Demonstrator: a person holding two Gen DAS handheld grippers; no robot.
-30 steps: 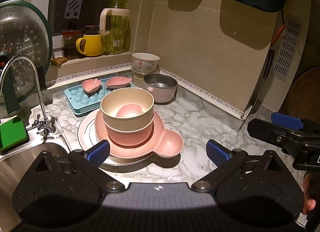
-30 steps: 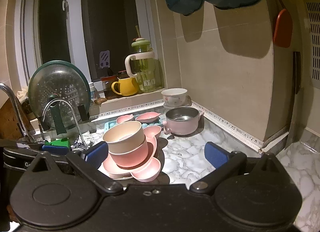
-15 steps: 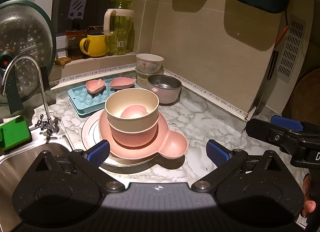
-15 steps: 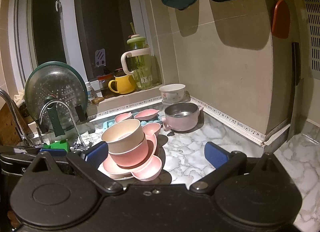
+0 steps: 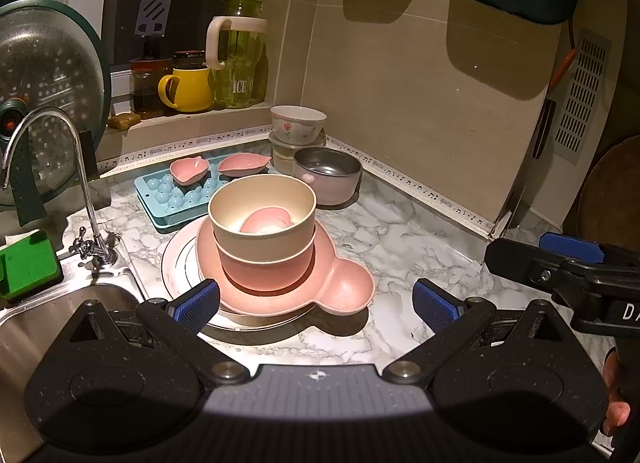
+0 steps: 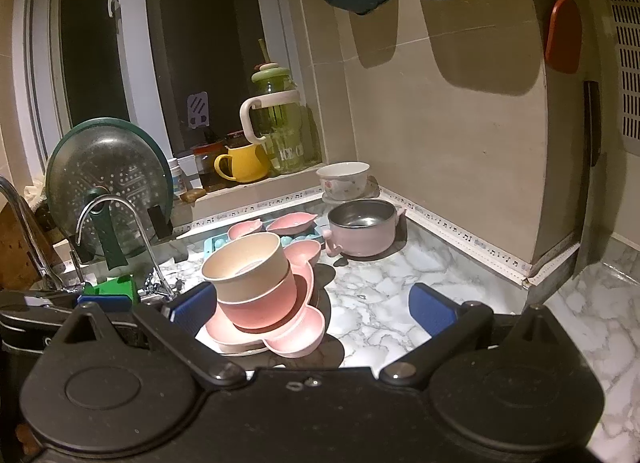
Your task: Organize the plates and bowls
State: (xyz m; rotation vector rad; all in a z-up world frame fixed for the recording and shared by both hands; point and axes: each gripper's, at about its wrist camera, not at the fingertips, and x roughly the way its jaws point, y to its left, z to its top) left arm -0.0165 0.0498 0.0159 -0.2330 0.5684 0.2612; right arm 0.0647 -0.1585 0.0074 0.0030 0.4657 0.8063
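A stack stands on the marble counter: a white plate at the bottom, a pink lobed plate on it, then a pink bowl and a beige bowl holding a small pink dish. The same stack shows in the right wrist view, beige bowl on top. Two small pink dishes rest on a blue ice tray. A pink steel-lined pot and a white flowered bowl sit in the corner. My left gripper is open just before the stack. My right gripper is open, empty, off to the right.
A steel sink with a tap lies left, a green sponge on its rim. A pot lid leans behind. The sill holds a yellow mug and green jug. Bare marble spreads right of the stack.
Both views have drifted slightly; the stack sits a little further right in the left wrist view. Both grippers stay open and nothing on the counter has moved.
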